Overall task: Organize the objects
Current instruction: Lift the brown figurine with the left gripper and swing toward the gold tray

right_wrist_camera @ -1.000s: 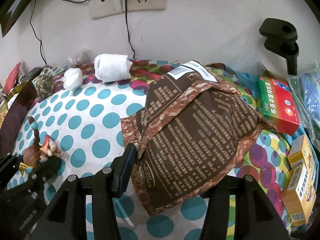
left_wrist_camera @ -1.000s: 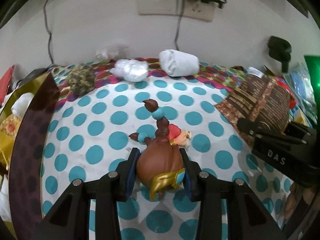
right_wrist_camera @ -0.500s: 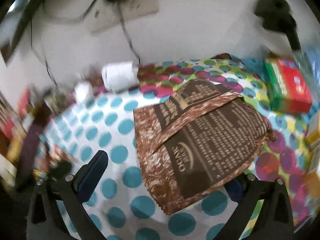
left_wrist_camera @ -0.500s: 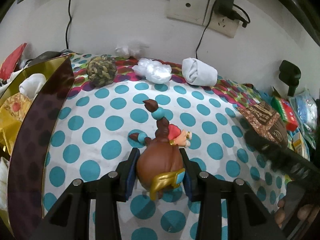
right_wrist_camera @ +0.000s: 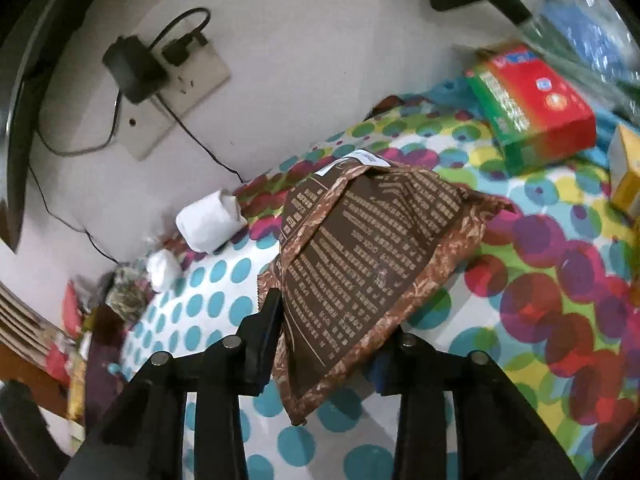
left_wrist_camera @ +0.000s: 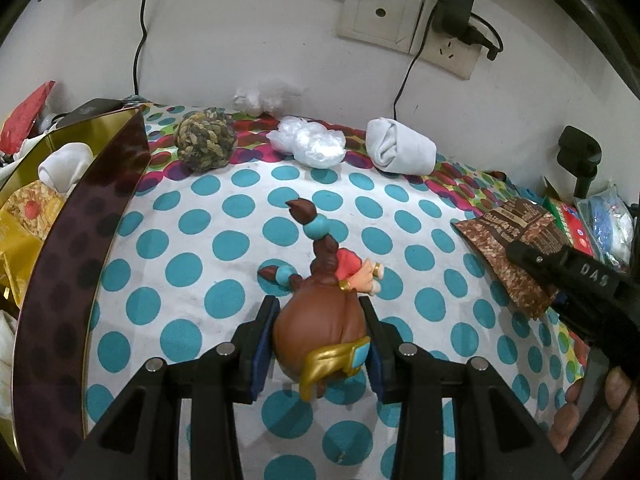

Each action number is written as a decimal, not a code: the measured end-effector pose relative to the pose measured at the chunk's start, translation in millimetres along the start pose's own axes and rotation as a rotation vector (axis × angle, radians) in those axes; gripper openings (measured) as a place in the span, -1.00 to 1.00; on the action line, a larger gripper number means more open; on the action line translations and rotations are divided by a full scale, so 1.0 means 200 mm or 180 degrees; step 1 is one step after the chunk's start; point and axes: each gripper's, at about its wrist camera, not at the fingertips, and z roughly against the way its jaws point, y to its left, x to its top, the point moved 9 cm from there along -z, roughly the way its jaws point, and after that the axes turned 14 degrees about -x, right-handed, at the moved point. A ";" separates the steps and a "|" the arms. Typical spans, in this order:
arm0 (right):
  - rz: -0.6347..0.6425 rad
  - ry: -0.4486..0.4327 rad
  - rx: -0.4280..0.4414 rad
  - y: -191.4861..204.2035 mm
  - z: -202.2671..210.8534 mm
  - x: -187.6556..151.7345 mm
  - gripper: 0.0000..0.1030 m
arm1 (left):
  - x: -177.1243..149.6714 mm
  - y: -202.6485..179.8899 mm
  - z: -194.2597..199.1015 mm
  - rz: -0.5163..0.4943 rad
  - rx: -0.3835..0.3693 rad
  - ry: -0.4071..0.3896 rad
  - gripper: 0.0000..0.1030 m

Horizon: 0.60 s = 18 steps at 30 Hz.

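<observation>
My left gripper [left_wrist_camera: 318, 320] is shut on a brown toy figurine [left_wrist_camera: 320, 328] with a long braid, red top and gold headpiece, held just above the dotted cloth [left_wrist_camera: 200, 248]. My right gripper [right_wrist_camera: 332, 328] is shut on a brown printed snack bag [right_wrist_camera: 368, 260] and holds it tilted, its lower corner off the cloth. In the left wrist view the right gripper [left_wrist_camera: 576, 280] and the bag [left_wrist_camera: 516, 240] show at the right edge.
A gold and maroon box [left_wrist_camera: 72, 216] with items inside stands at the left. A yarn ball [left_wrist_camera: 206, 144], a plastic wad [left_wrist_camera: 308, 146] and a rolled white sock [left_wrist_camera: 400, 150] lie by the wall. A red-green box [right_wrist_camera: 528, 108] and yellow box [right_wrist_camera: 626, 168] sit at right.
My right gripper has closed on the snack bag and lifted and tilted it. My left gripper, still holding the figurine, has drawn back a little from the wall.
</observation>
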 end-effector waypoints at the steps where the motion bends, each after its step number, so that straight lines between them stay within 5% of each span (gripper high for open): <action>1: 0.0084 -0.0042 -0.0053 0.01 0.00 0.00 -0.35 | 0.00 0.00 0.00 0.0000 -0.0001 0.0000 -0.23; 8: 0.0448 -0.0214 -0.0321 0.07 0.02 -0.02 -0.38 | 0.01 0.00 0.01 0.0027 -0.0065 -0.0020 -0.23; 12: 0.0743 -0.0340 -0.0432 0.14 0.06 -0.04 -0.38 | 0.02 0.00 0.05 0.0175 -0.0461 -0.0202 -0.23; 18: 0.0779 -0.0323 -0.0360 0.15 0.06 -0.04 -0.38 | 0.03 0.01 0.06 0.0240 -0.0456 -0.0246 -0.23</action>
